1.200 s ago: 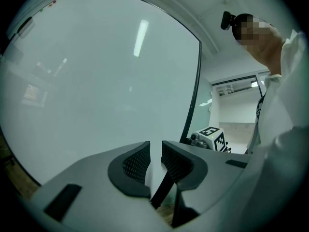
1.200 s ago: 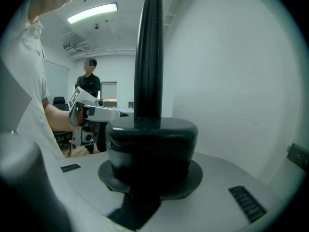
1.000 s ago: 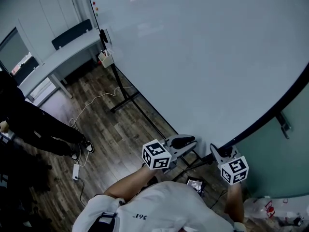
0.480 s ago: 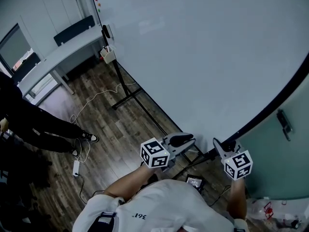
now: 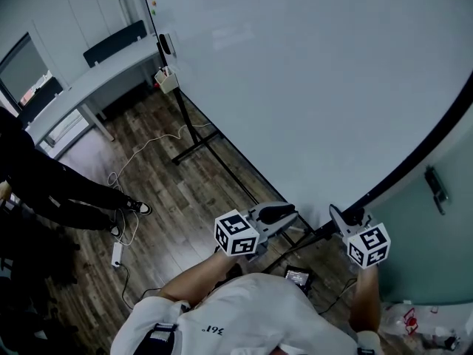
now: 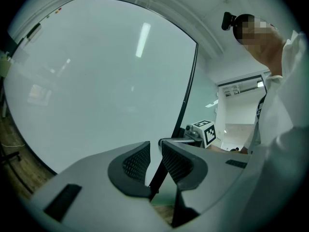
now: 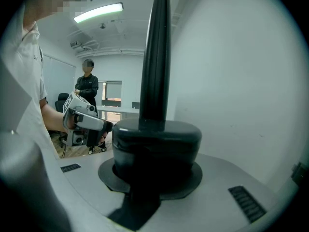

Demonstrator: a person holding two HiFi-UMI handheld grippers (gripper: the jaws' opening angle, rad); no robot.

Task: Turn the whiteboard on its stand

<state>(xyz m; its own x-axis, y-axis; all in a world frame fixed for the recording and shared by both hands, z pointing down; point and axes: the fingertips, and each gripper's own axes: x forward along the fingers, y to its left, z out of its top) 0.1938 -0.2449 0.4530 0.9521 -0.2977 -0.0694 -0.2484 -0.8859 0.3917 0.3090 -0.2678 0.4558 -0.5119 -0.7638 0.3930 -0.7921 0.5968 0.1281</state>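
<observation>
Though cropped at top, spans the head view on its stand [image 5: 191, 128]: whiteboard [image 5: 310, 72].
Clenched on its black edge [image 7: 154, 57], right gripper [image 7: 154, 129]; narrowly parted and grasping nothing, left gripper [image 6: 155, 161]; on stand, small box [image 5: 165, 80], contents too small to tell.

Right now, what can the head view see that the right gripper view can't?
Only the head view shows the wooden floor, the stand's legs, the white cable and the long table. Only the right gripper view shows, up close, the right gripper with its jaws shut on the black frame, and a ceiling light. Both show the whiteboard and the left gripper.
</observation>
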